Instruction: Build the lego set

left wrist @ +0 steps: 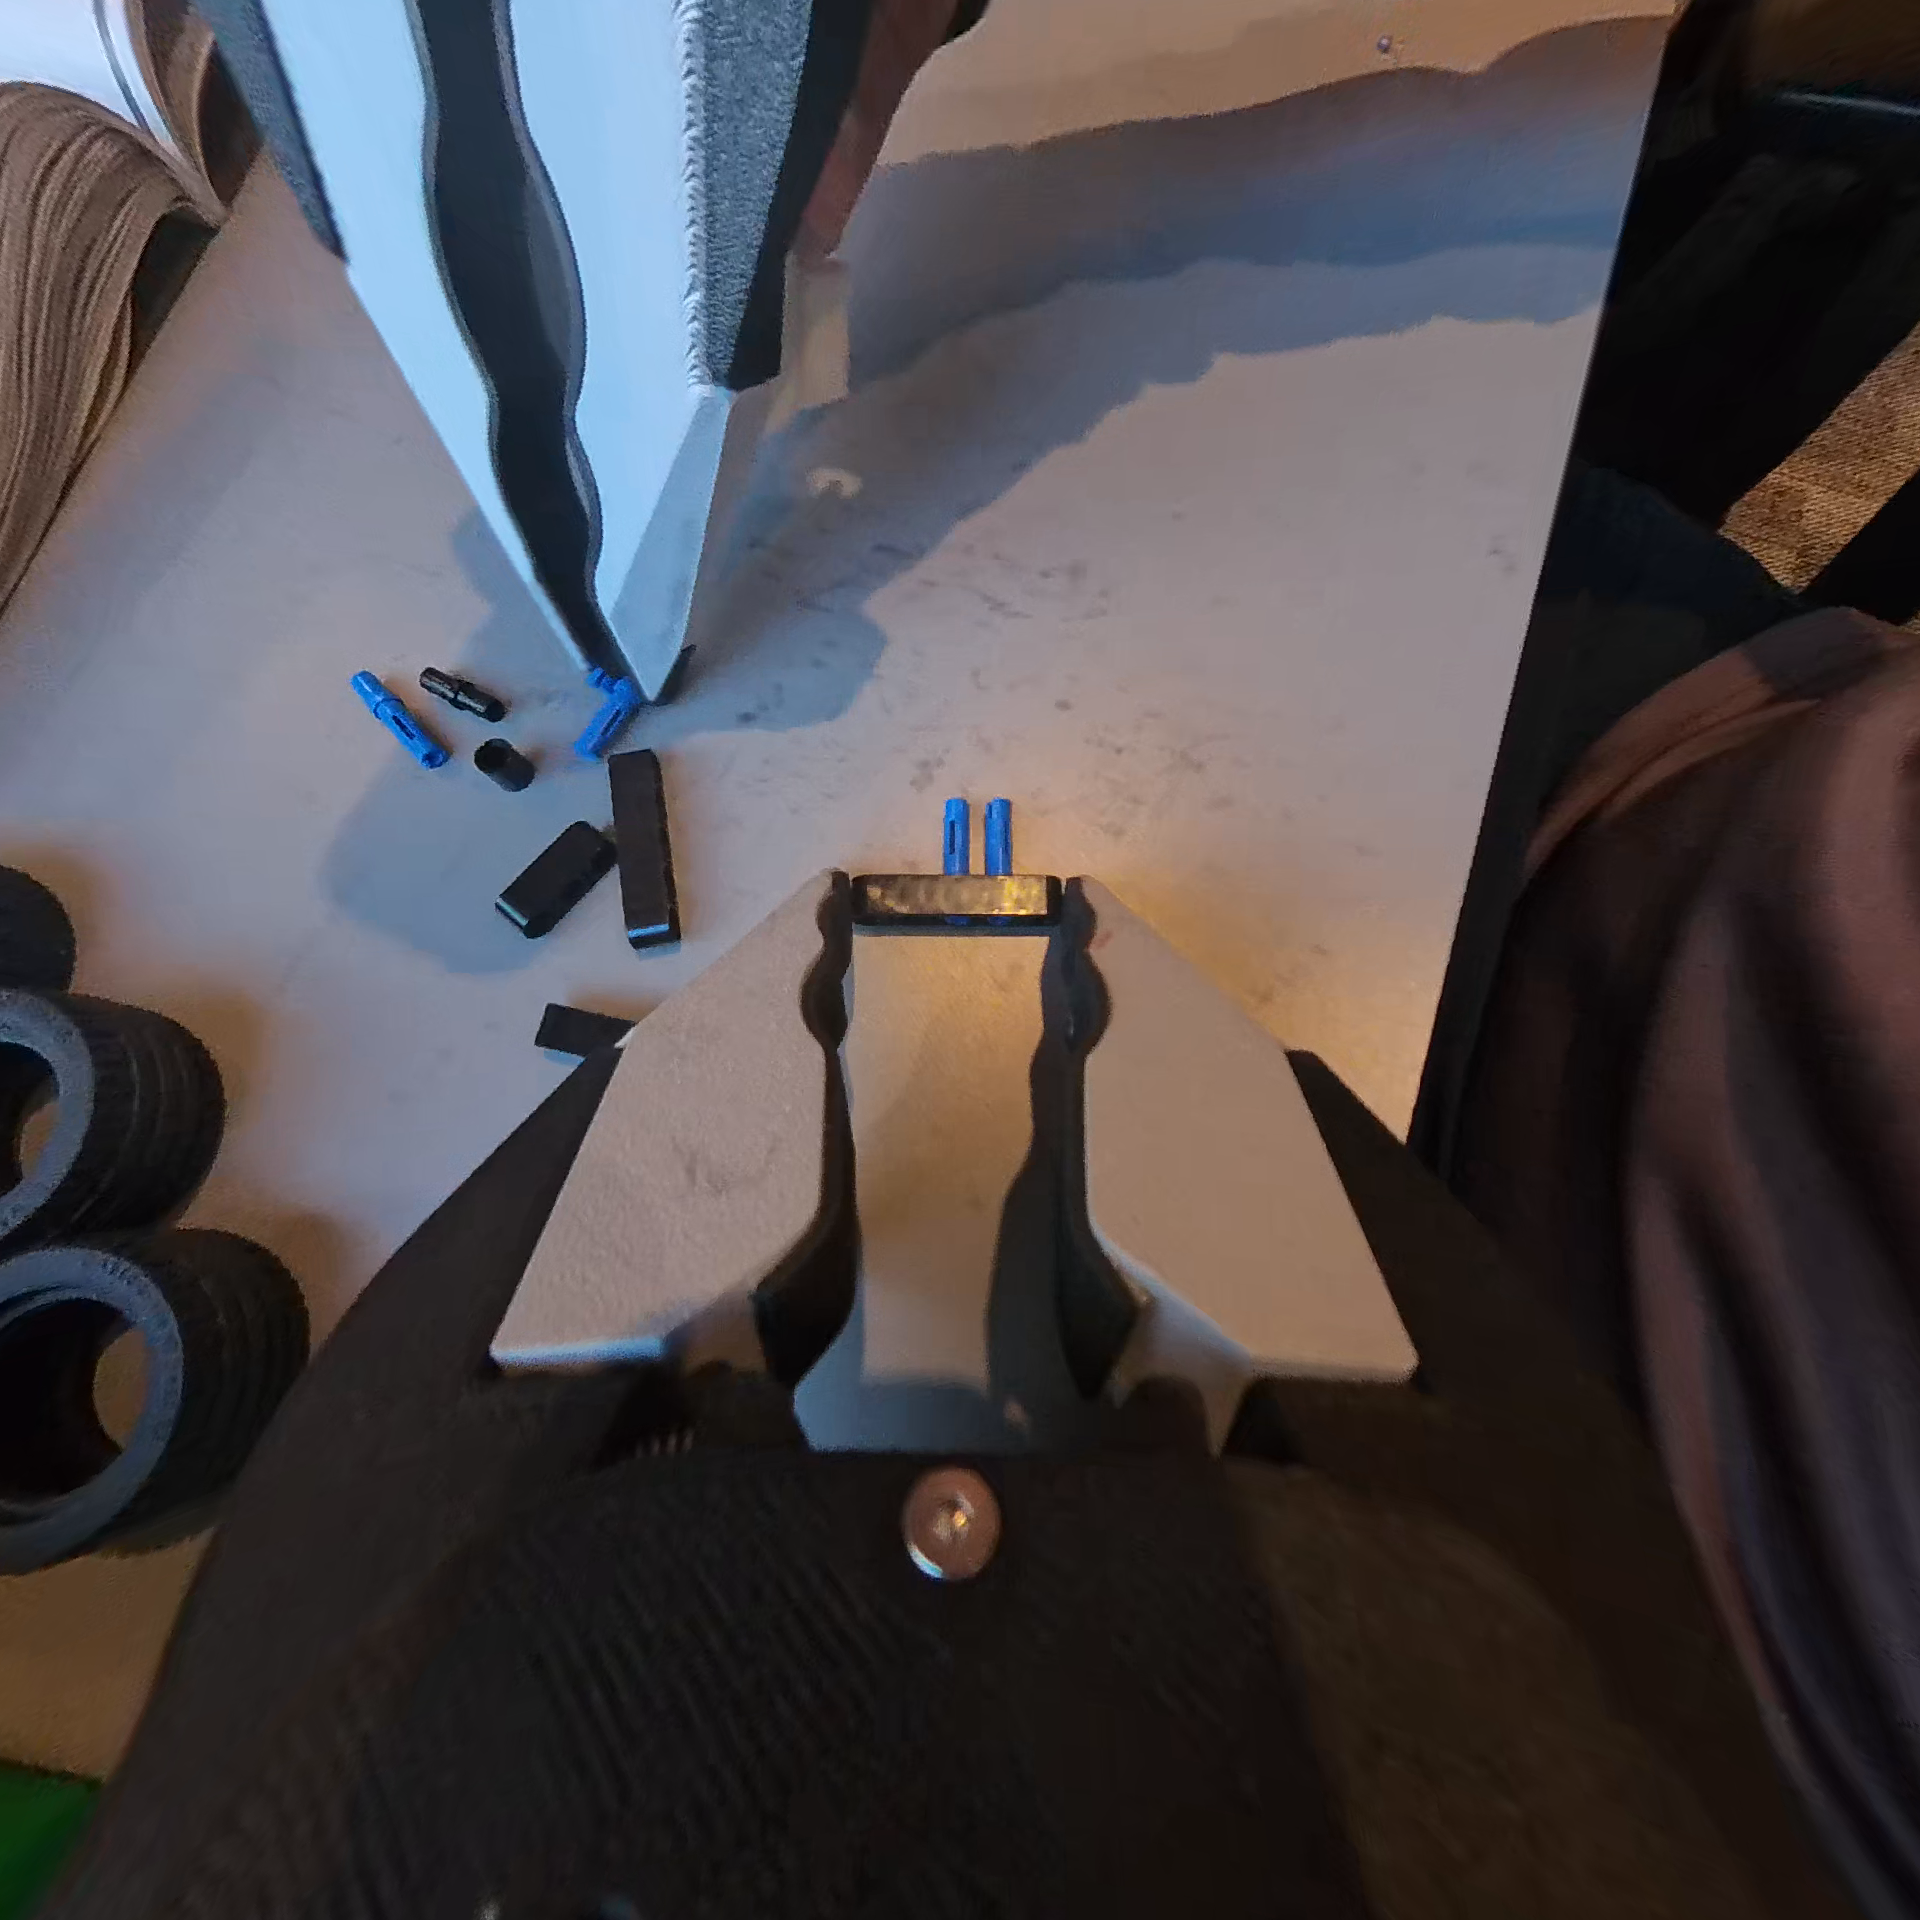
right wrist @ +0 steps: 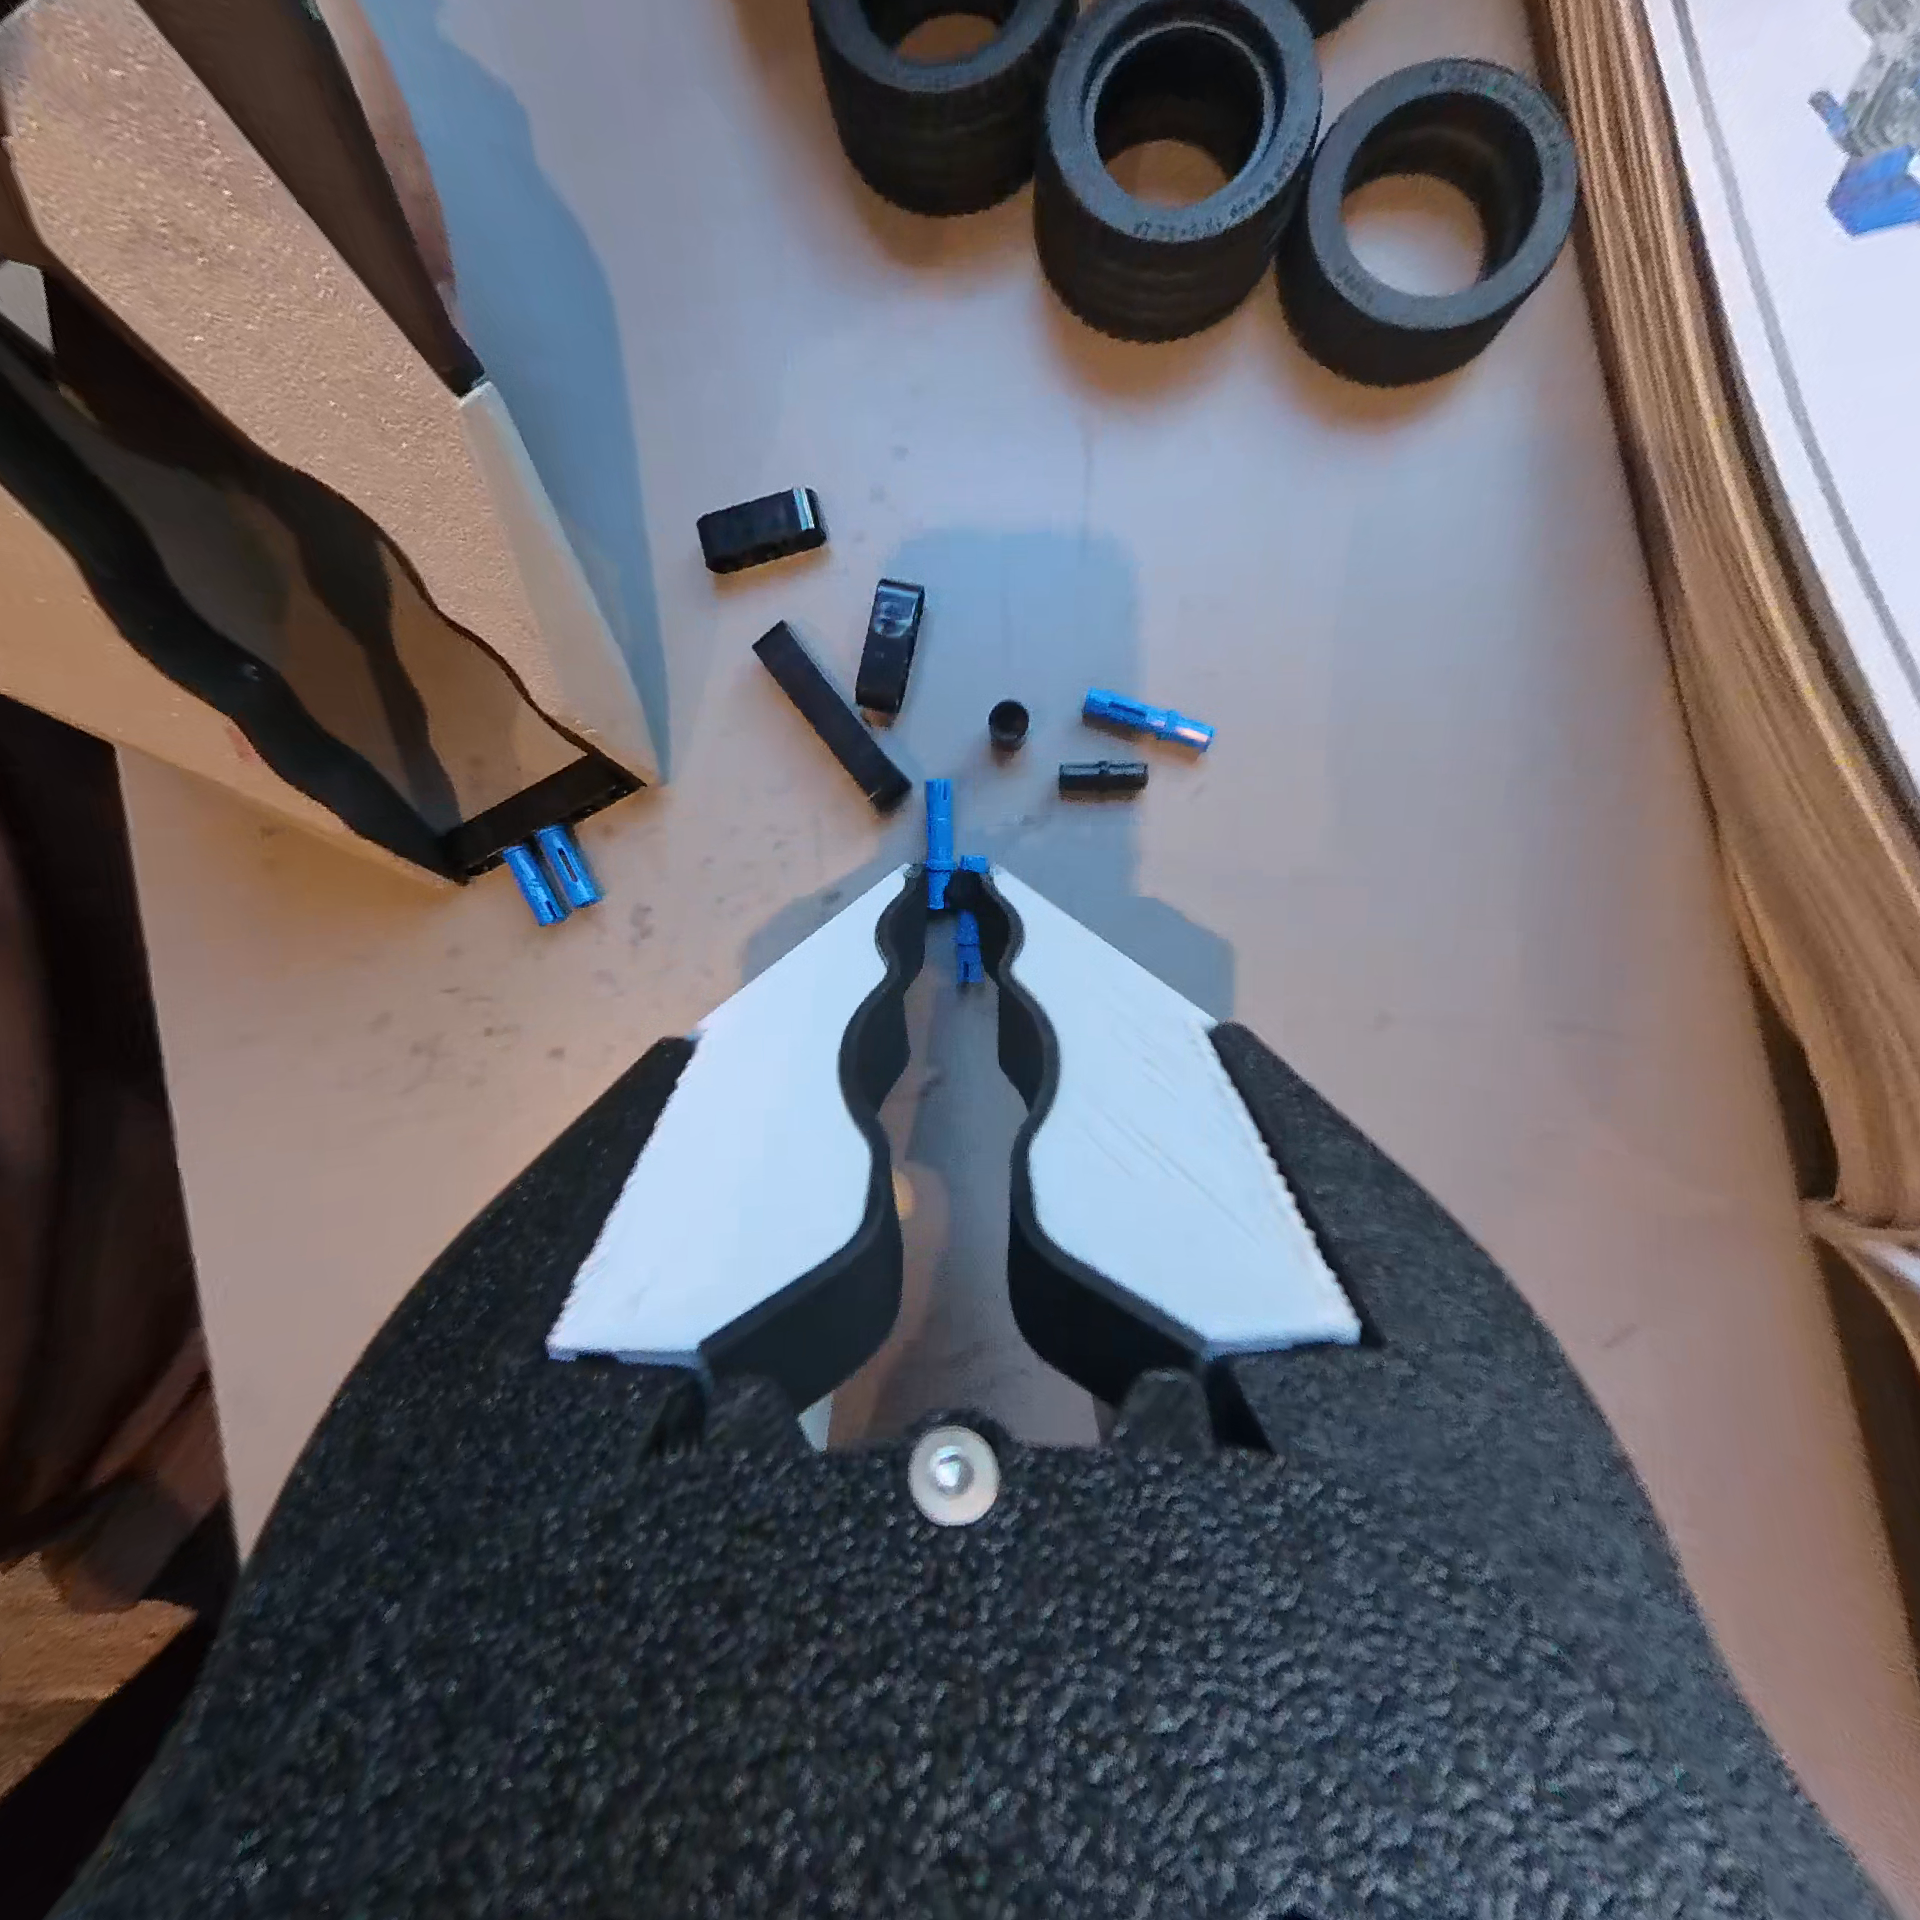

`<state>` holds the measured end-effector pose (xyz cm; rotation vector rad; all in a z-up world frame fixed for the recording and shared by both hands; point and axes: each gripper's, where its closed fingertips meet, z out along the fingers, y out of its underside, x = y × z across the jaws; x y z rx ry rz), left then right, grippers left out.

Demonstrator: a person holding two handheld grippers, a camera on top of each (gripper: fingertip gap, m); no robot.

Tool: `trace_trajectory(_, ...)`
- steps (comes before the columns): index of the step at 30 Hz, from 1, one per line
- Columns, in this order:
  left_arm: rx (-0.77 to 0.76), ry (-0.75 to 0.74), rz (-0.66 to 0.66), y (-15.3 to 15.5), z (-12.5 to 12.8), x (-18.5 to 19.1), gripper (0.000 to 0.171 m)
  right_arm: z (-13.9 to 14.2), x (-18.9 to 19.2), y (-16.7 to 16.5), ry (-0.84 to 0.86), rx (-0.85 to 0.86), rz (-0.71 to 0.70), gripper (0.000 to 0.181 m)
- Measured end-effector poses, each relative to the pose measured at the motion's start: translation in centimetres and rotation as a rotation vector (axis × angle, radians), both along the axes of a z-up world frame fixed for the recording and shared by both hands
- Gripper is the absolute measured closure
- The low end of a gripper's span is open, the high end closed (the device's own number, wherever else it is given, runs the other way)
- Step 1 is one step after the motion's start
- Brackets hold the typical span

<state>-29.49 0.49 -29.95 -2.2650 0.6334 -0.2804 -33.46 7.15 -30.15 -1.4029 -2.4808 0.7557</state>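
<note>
Left gripper (left wrist: 954, 900): clamps a black beam (left wrist: 954, 898) carrying two blue pins (left wrist: 977, 833).
Right gripper (right wrist: 951, 883): pinches a blue pin (right wrist: 940, 831).
Nearby: loose black beams (right wrist: 826, 712), tyres (right wrist: 1174, 156).

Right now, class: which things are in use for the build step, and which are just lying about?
In use:
left gripper
black beam with two blue pins
right gripper
blue pin

Lying about:
tyres
loose black beams
booklet

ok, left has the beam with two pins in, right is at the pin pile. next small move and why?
Probably lift the right gripper clear: its fingers look closed on a blue pin among the loose parts, while the left gripper holds the black beam with two blue pins already seated.
</note>
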Motion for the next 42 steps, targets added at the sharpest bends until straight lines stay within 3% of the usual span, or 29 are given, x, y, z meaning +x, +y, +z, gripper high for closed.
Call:
trace_trajectory(23, 0.025, 0.032, 0.024, 0.1, 0.1, -0.1, 0.134, 0.2, 6.7, -1.5, 0.020, -0.128, -0.369, 0.167)
trace_trajectory(29, 0.020, 0.025, 0.024, 0.1, 0.1, -0.1, 0.133, 0.8, 7.4, -5.6, 0.035, -0.246, -0.230, 0.164)
trace_trajectory(36, 0.015, 0.019, 0.024, 0.1, 0.1, -0.1, 0.134, 0.1, 8.1, -1.0, 0.005, -0.120, -0.294, 0.165)
trace_trajectory(42, 0.001, -0.001, 0.023, 0.1, 0.0, -0.1, 0.134, 0.3, 5.6, -3.8, 0.059, -0.202, -0.161, 0.164)
